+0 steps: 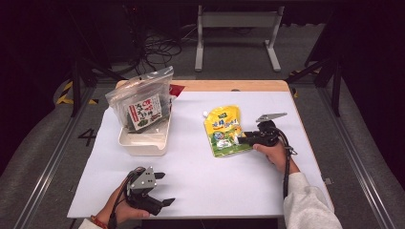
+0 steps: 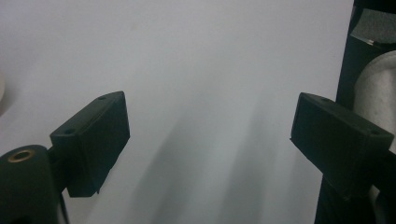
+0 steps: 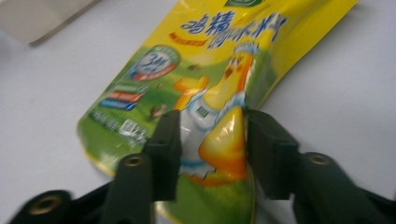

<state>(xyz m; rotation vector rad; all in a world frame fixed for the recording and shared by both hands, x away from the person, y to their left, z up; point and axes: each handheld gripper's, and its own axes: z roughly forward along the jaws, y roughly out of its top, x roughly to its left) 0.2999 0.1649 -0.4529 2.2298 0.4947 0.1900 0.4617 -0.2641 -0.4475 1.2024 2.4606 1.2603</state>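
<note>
The right gripper [image 3: 210, 140] has its jaws clamped on the near edge of the yellow pouch [image 1: 225, 131], pinching a bulged fold of it between the pads, so that hand's already on the job. The pouch lies flat on the table [image 1: 191, 181] right of centre, long axis running away from the gripper toward the far side, with the white bin [image 1: 143, 140] well off to its left. The left gripper [image 1: 160, 188] sits at the near edge, jaws wide apart with nothing between them, way farther from the pouch.
</note>
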